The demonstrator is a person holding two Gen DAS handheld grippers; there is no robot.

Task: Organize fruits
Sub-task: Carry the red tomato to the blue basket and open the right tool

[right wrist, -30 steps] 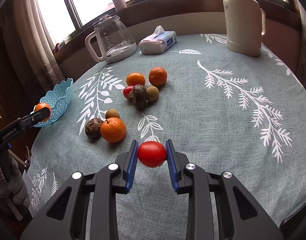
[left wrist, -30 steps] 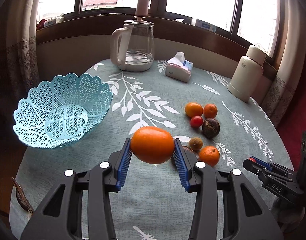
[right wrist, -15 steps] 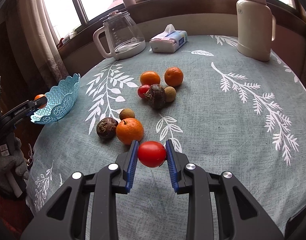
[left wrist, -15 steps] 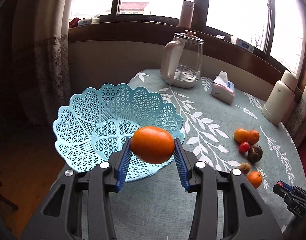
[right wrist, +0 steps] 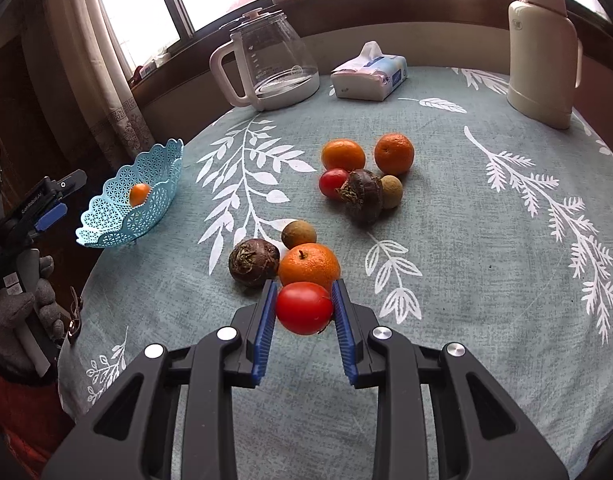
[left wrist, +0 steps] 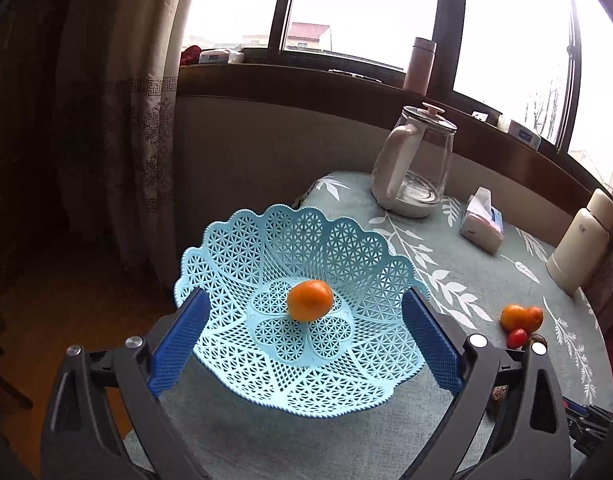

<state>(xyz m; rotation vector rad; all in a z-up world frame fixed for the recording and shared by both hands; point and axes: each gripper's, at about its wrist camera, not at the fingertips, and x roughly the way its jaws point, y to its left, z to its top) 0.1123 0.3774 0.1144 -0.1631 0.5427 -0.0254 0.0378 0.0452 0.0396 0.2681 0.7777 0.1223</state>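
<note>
Blue lattice plastic fills my left wrist view: the basket (left wrist: pixel 306 308) sits at the counter's (left wrist: pixel 486 280) left edge, and an orange (left wrist: pixel 309 300) lies in its middle. My left claw (left wrist: pixel 304 346) is spread wide, one pad either side of the basket, holding nothing. From the right wrist view I see the same basket (right wrist: pixel 118 216) from the side, the orange (right wrist: pixel 139 194) showing through its wall, and the left claw (right wrist: pixel 54 204) beside it in a gloved hand (right wrist: pixel 24 312), which the left camera cannot show.

My right claw (right wrist: pixel 304 312) is closed on a red tomato (right wrist: pixel 304 307), held over the counter's near edge. Only this view lays out the remaining fruit clearly: a large orange (right wrist: pixel 309 266), a dark round fruit (right wrist: pixel 253 262) and a small brown one (right wrist: pixel 299 233) just ahead of the pads, and a second cluster (right wrist: pixel 364 172) towards the middle. A glass kettle (right wrist: pixel 272 66), tissue pack (right wrist: pixel 370 78) and cream flask (right wrist: pixel 542 48) stand along the far edge.
</note>
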